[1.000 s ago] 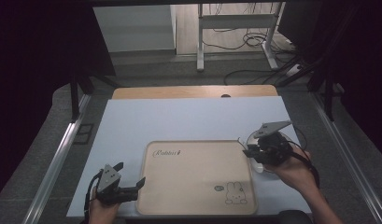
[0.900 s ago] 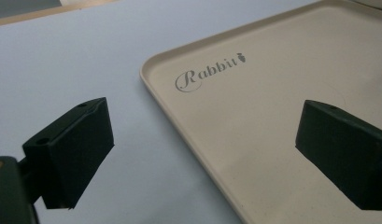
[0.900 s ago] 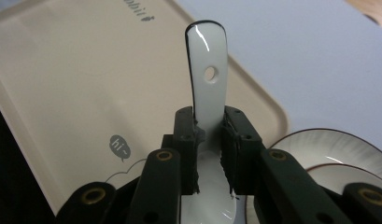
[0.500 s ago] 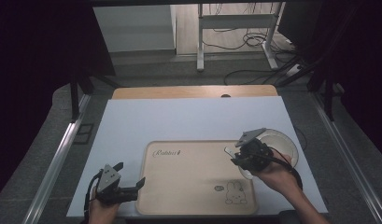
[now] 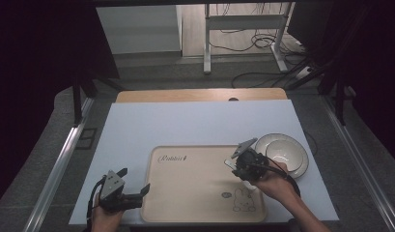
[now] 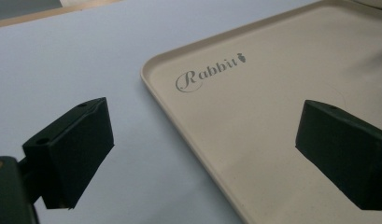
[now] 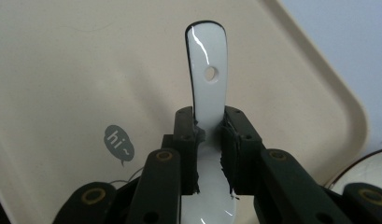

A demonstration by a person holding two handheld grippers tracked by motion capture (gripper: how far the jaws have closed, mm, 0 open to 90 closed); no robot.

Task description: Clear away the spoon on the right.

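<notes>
1. Nearest to the person there are two hand-held grippers. The left hand-held gripper [image 5: 137, 192] rests low at the near left corner of the white surface [image 5: 195, 123], just beside the left edge of the tray. Its two black jaws are spread wide, with nothing between them.
2. The right hand-held gripper [image 7: 209, 140] is above the right part of the tray. Its jaws are pressed on one white glossy ceramic spoon [image 7: 206, 79]. They pinch it at the neck, and the handle, which has a small round hole, sticks out past the jaws over the tray. I cannot tell if the spoon touches the tray.
3. There is one beige rectangular tray [image 5: 185, 193] with rounded corners, lying flat on the surface. It carries the printed word "Rabbit" [image 6: 209, 72], a small grey "hi" speech bubble [image 7: 118, 142] and a rabbit drawing [image 5: 243, 200]. The right hand [image 5: 275, 186] covers part of the right side of the tray.
4. There is one white round ceramic bowl [image 5: 282, 152] with a dark rim, standing on the surface just beside the right edge of the tray.
5. Farther away, a strip of wooden board [image 5: 200, 95] shows behind the white surface, and behind it there are metal frame legs [image 5: 207, 43] and cables [image 5: 255, 77] on the floor.
</notes>
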